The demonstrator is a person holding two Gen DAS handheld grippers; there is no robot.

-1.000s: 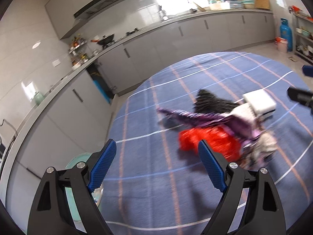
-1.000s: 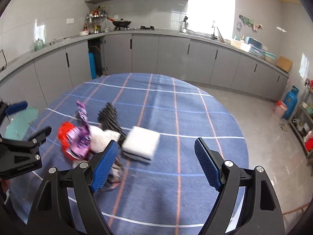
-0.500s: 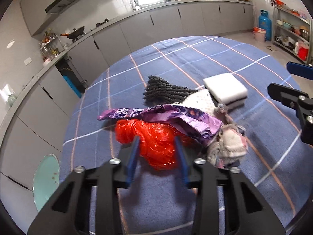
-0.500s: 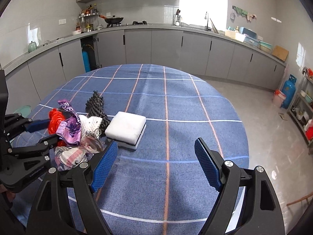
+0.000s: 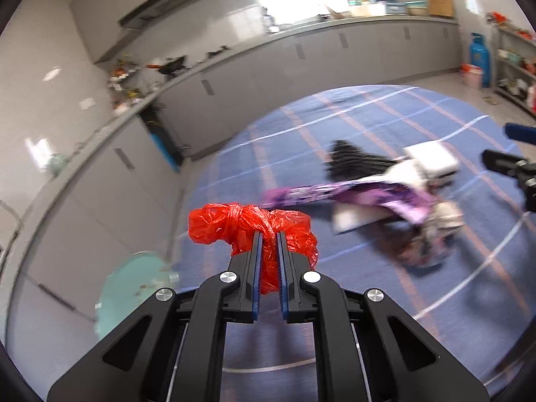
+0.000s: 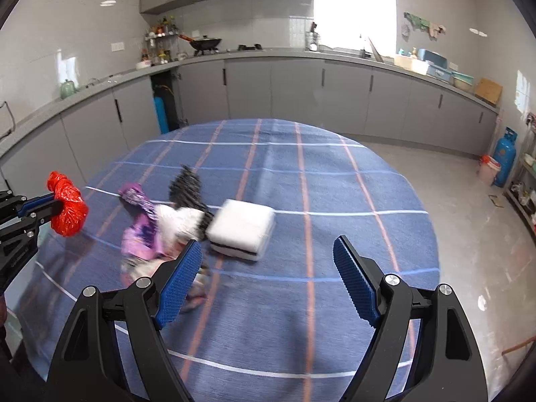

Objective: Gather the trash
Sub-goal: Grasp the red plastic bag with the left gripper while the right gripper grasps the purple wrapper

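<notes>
My left gripper (image 5: 268, 239) is shut on a crumpled red plastic bag (image 5: 248, 226) and holds it above the table's left edge; it also shows in the right wrist view (image 6: 67, 206). On the blue checked tablecloth (image 6: 301, 201) lies a trash pile: a purple wrapper (image 6: 139, 226), a black bristly piece (image 6: 186, 187), white crumpled paper (image 6: 177, 219) and a white sponge block (image 6: 241, 229). My right gripper (image 6: 268, 268) is open and empty, hovering above the table in front of the sponge.
A pale green round bin (image 5: 134, 288) stands on the floor below the table's left edge. Grey kitchen cabinets (image 6: 301, 100) run along the walls behind. A blue gas cylinder (image 6: 504, 155) stands at the far right.
My left gripper has closed fully on the red bag, lifted it off the pile and swung left toward the table edge. The right gripper has stayed open and drawn back a little.
</notes>
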